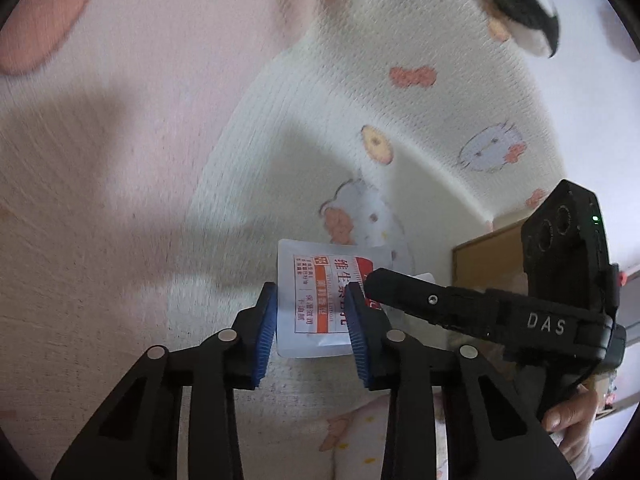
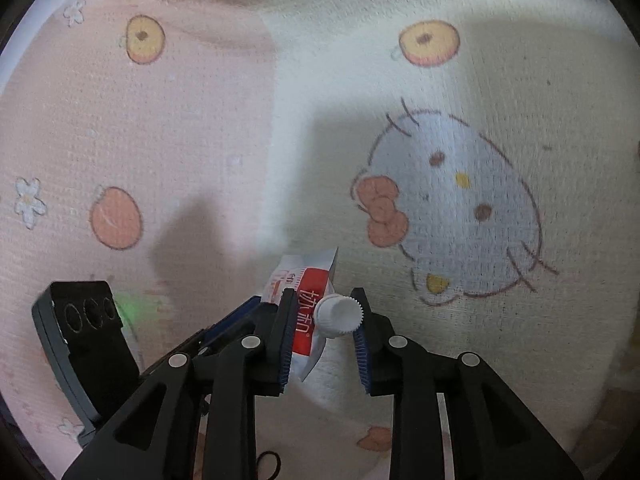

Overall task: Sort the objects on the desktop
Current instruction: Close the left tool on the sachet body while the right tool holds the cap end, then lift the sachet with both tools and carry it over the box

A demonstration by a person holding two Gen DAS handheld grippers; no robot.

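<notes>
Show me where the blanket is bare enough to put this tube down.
Bare: the blanket's pink cloth between the left yellow fruit print and the orange fruit print, and the cream cloth above the blue cat-face print. Crowded: around the white ribbed-cap lotion tube, with the left tongs and right tongs both at it.

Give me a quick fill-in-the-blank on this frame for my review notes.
1. The left tongs have pads coloured ___.
2. The right tongs straddle the tube's ribbed ___.
3. That part is coloured ___.
Missing: blue; cap; white.
</notes>
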